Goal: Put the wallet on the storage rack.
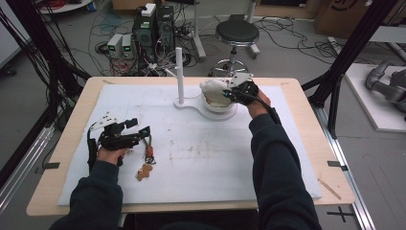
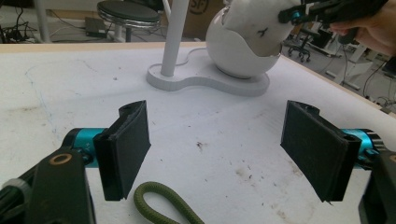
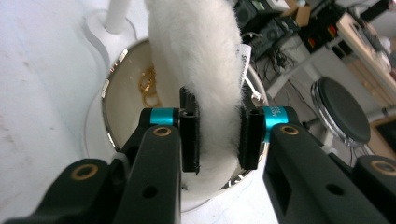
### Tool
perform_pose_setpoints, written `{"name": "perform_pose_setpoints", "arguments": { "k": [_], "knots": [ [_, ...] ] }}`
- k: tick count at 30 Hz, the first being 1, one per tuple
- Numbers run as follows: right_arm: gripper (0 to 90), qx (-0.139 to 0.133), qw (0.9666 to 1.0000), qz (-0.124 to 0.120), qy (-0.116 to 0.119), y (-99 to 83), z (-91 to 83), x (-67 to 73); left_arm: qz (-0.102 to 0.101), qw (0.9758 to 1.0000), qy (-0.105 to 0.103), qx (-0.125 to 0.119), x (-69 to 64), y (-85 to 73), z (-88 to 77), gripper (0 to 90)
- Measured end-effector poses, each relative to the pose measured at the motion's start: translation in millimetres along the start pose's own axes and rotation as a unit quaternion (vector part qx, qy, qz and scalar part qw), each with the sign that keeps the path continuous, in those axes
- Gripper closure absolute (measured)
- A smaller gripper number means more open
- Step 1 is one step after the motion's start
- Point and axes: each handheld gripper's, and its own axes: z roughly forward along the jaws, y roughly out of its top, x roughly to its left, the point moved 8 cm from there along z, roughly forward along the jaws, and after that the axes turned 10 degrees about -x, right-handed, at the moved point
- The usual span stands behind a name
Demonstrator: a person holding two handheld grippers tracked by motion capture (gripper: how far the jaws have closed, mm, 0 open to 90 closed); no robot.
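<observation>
The right claw (image 3: 218, 140) is clamped on a white plush toy (image 3: 196, 60) at the far middle of the bench (image 1: 297, 158), holding it over the open white bowl (image 1: 218, 106) that stands beside the white post (image 1: 180, 76). The toy looks light, soft and squashy, so a pinch across its bulk should hold without harm, though fur may slip. The left claw (image 2: 217, 154) hangs wide open and empty at near left, just above a green cord loop (image 2: 163, 205).
</observation>
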Motion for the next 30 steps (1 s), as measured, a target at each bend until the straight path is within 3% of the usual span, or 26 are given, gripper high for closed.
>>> {"name": "perform_pose_setpoints", "arguments": {
  "k": [3,5,7,8,9,11,15,16,18,19,24,30],
  "knots": [
    [53.5,0.003,0.9991,0.035,-0.023,-4.2,0.5,-4.2,-0.003,1.0,0.0,0.0,0.2,-0.2,-0.6,23.5],
    [52.1,-0.009,0.9978,0.058,-0.028,-3.9,-5.5,-7.1,-0.005,1.0,0.003,0.0,0.5,-0.1,-1.2,23.5],
    [57.6,-0.028,0.9963,0.078,-0.025,-1.9,-13.7,-7.5,-0.003,1.0,0.004,0.001,0.8,-0.5,-1.3,23.6],
    [69.9,-0.035,0.9953,0.088,-0.018,-1.3,-22.1,-9.1,-0.003,1.0,0.004,0.002,0.9,-0.6,-1.0,23.9],
    [69.9,-0.035,0.9953,0.088,-0.018,-1.3,-22.1,-9.1,-0.001,1.0,0.003,0.003,0.7,-0.8,-0.9,23.9],
    [79.3,-0.04,0.9948,0.093,-0.01,-0.9,-27.3,-10.1,-0.003,1.0,0.003,0.003,0.1,-0.9,-0.7,23.8],
    [88.7,-0.019,0.9962,0.084,-0.012,-5.6,-25.3,-9.7,-0.004,1.0,0.004,0.002,0.4,-0.8,-0.5,23.9],
    [88.6,0.018,0.9962,0.082,-0.021,-13.5,-18.7,-7.7,-0.004,1.0,0.004,0.003,0.4,-0.9,-0.5,23.9],
    [86.0,0.028,0.9959,0.083,-0.022,-16.2,-16.0,-6.5,-0.005,1.0,0.005,0.002,0.4,-1.0,-0.4,23.9],
    [80.5,0.028,0.9943,0.096,-0.037,-15.7,-14.9,-6.9,-0.004,1.0,0.005,0.003,0.7,-0.9,-0.8,23.8],
    [73.9,-0.013,0.9916,0.123,-0.038,-0.9,-23.6,-7.2,-0.006,1.0,0.006,0.005,1.3,-1.3,-1.2,23.8],
    [68.2,-0.045,0.989,0.141,0.003,16.8,-32.1,7.2,-0.005,1.0,0.006,0.004,0.2,-1.0,-1.1,23.9]
  ]
}}
